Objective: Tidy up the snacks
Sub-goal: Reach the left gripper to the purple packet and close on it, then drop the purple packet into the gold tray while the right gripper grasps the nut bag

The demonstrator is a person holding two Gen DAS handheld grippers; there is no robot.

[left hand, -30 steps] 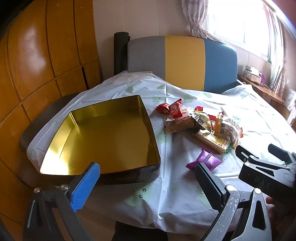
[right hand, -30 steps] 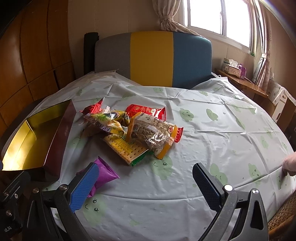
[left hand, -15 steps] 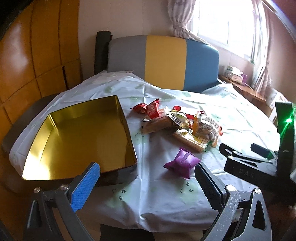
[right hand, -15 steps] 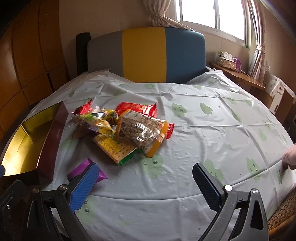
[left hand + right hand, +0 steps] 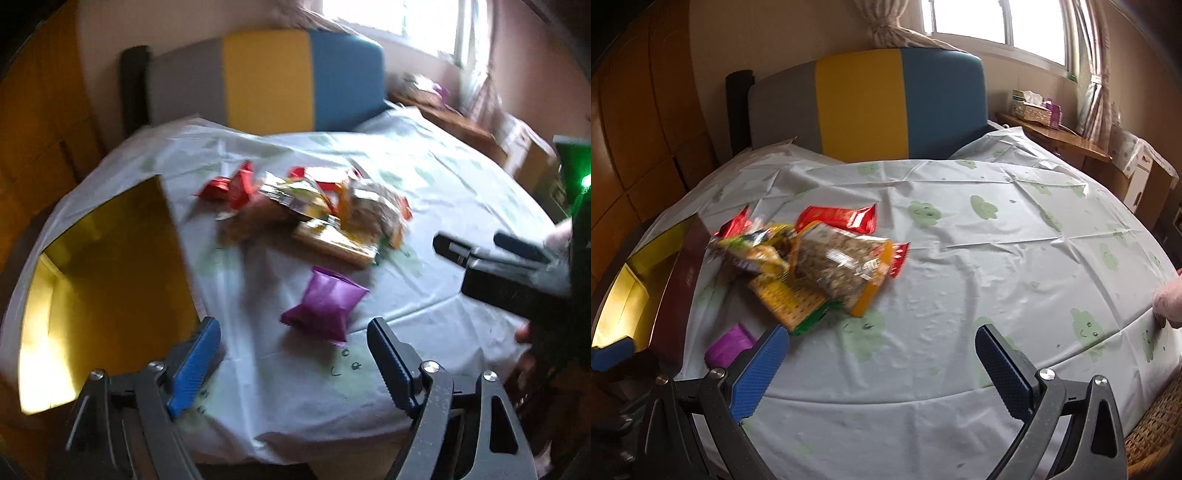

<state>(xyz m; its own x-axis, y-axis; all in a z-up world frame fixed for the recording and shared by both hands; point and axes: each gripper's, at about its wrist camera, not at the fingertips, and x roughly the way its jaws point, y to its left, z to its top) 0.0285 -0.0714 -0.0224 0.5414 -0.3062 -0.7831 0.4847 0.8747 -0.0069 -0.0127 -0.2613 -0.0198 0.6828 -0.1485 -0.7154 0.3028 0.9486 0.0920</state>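
Jaws, left view: my left gripper [image 5: 295, 354] stands fairly wide and has just been closing; nothing is between the pads yet, and the purple pack [image 5: 325, 308] lies just ahead of the gap, lower centre.
Tin, left view: gold tin [image 5: 107, 280] at left, open; as far as I can see there is nothing in it.
Pile, left view: snack pile [image 5: 314, 214] at centre, blurred, beyond the purple pack.
Other tool, left view: my right gripper [image 5: 491, 245] shows at the right edge.
Jaws, right view: my right gripper [image 5: 879, 365] is wide and empty, over bare tablecloth [image 5: 997, 258] at lower centre.
Snacks, right view: seed bag [image 5: 846, 269] on the cracker pack [image 5: 790, 299], red wrapper [image 5: 836, 218] behind; purple pack [image 5: 729, 345] at lower left, partly hidden by my blue pad.
Tin, right view: its wall [image 5: 681, 277] at left edge; inside mostly hidden.
Risk: closing before I reach the purple pack would likely pinch only a corner, or snag the loose tablecloth and drag the pile.
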